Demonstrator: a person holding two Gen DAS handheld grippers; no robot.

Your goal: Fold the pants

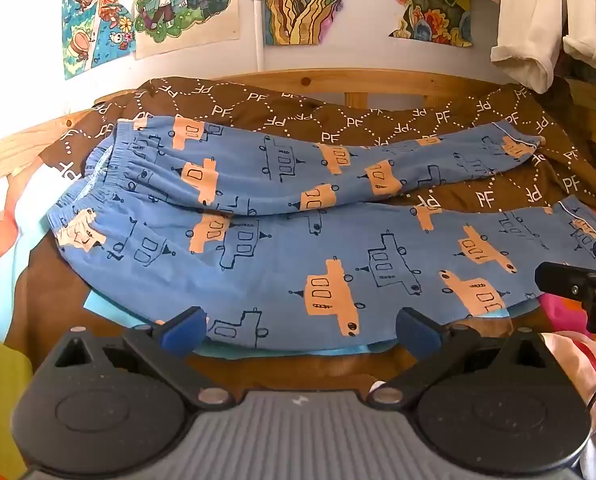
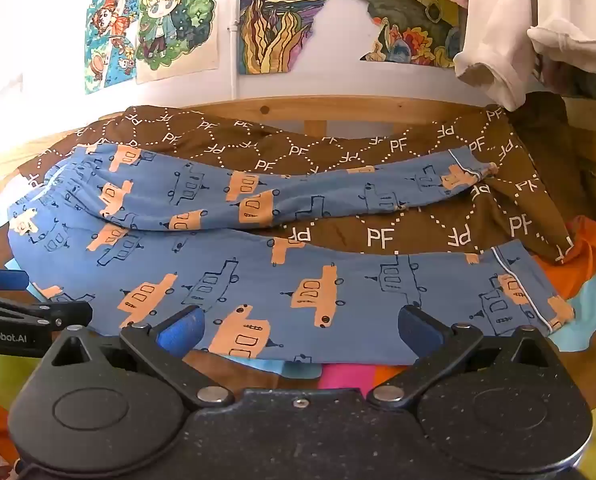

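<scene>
**Mia:** The left tongs [image 1: 300, 330] sit low in the middle of their picture. The two blue tips are spread wide and hold nothing.

**Ben:** And the right tongs [image 2: 300, 330]?

**Mia:** Just the same in their own picture. Spread wide, with nothing between them. Both pairs sit just at the near edge of the pants [image 1: 281, 248].

**Ben:** Where are the pants?

**Mia:** They lie flat across the middle of both pictures. They are blue with orange trucks. The waistband [image 1: 97, 184] is at the left. The two legs run to the right, one behind the other, with a gap between them near the cuffs.

**Ben:** What is under them?

**Mia:** A brown blanket [image 1: 338, 120] with white "PF" letters on it. It shows in the gap between the legs [image 2: 418, 228] too.

**Ben:** And farther back?

**Mia:** A wooden rail [image 1: 338, 80], then a white wall with bright drawings [image 1: 149, 4] at the top. A white shirt [image 2: 498, 40] hangs at the upper right.
</scene>
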